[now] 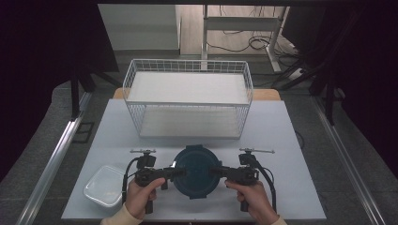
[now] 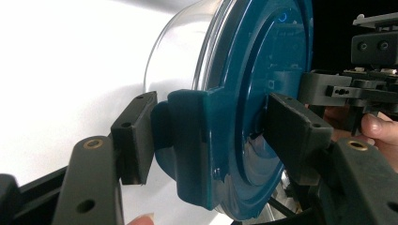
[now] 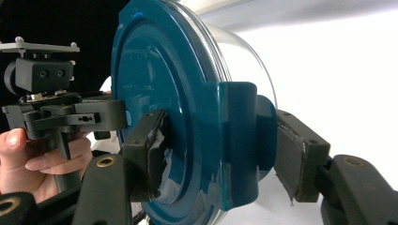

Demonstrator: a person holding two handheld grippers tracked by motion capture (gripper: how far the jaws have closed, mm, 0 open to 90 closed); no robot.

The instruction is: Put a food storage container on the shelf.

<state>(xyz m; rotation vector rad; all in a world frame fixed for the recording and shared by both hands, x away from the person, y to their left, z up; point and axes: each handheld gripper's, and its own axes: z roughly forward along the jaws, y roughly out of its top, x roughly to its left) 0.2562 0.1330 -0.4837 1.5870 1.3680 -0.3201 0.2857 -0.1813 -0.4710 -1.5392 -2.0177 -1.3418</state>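
Both hands enter at the bottom edge of the high view, each holding a gripper aimed inward at a round container with a dark teal lid (image 1: 195,169). Container sits on the front centre of the pale counter (image 1: 281,140), between the two grippers.

Left gripper (image 1: 179,171): fingers straddle the lid's left clip. In the left gripper view, one finger (image 2: 136,136) lies against the outer face of the clip (image 2: 187,140) and the other finger (image 2: 293,133) rests on the lid top; fingers clamped on the clip and lid rim. Clear container wall (image 2: 178,51) visible behind the lid.

Right gripper (image 1: 214,171): same arrangement on the opposite side. In the right gripper view, one finger (image 3: 148,150) presses the lid top and the other finger (image 3: 298,157) sits against the outer side of the right clip (image 3: 239,140); fingers clamped on it. Pad material on both fingers looks torn at the edges.

Elsewhere on the counter: a clear rectangular tub (image 1: 105,185) at front left, just beside the left hand (image 1: 143,194); a white wire basket (image 1: 187,96) at the back, well apart from the container.
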